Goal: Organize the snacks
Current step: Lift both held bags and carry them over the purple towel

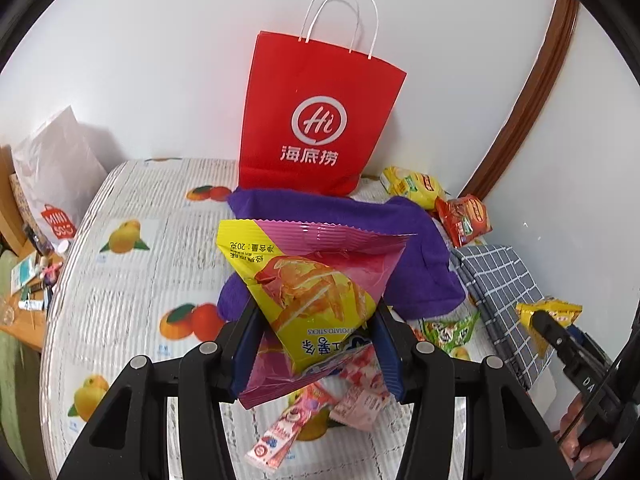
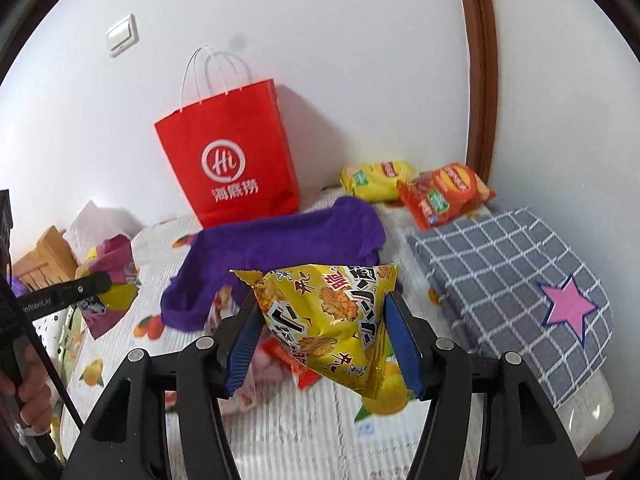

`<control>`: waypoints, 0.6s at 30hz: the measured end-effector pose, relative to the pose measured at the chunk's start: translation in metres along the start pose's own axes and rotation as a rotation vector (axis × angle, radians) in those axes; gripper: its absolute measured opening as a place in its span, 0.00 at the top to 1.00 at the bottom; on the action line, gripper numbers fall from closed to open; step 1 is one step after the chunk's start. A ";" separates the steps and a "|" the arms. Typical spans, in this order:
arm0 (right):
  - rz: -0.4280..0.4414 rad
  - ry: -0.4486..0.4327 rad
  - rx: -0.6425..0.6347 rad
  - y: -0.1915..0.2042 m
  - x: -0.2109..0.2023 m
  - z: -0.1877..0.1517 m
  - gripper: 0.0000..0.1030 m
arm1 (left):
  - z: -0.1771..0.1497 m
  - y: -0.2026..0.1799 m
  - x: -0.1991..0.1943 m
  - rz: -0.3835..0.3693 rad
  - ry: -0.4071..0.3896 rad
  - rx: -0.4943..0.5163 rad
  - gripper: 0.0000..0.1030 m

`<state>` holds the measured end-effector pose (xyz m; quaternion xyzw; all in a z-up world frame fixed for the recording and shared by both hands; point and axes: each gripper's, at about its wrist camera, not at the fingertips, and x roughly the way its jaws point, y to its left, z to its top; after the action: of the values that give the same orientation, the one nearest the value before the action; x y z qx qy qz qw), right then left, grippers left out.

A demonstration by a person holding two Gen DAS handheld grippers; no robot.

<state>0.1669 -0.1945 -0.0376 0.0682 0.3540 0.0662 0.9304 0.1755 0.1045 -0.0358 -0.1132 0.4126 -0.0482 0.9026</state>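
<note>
My left gripper [image 1: 316, 320] is shut on a pink and yellow potato stick bag [image 1: 316, 284], held above the table. It also shows in the right wrist view [image 2: 110, 284]. My right gripper [image 2: 324, 316] is shut on a yellow snack bag [image 2: 332, 312], held above the table; it shows at the right of the left wrist view [image 1: 548, 316]. A red paper bag [image 1: 320, 120] [image 2: 232, 156] stands upright against the wall. A yellow chip bag [image 2: 376, 180] and a red chip bag [image 2: 444, 192] lie in the far right corner.
A purple towel [image 2: 280, 248] lies in front of the red bag. A grey checked cloth [image 2: 500, 272] with a pink star lies at the right. Pink snack packs [image 1: 316, 412] and a green pack [image 1: 448, 330] lie on the fruit-print tablecloth [image 1: 132, 280]. A white bag [image 1: 56, 168] stands at the left.
</note>
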 end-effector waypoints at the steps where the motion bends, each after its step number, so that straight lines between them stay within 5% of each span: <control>1: 0.000 -0.003 0.001 -0.001 0.002 0.004 0.41 | 0.003 0.000 0.001 0.002 -0.001 0.001 0.52; 18: 0.021 -0.013 -0.011 0.014 0.072 0.068 0.42 | 0.067 -0.011 0.055 0.053 -0.024 0.035 0.52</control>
<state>0.2641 -0.1736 -0.0315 0.0672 0.3466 0.0774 0.9324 0.2620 0.0950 -0.0311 -0.0870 0.4037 -0.0305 0.9102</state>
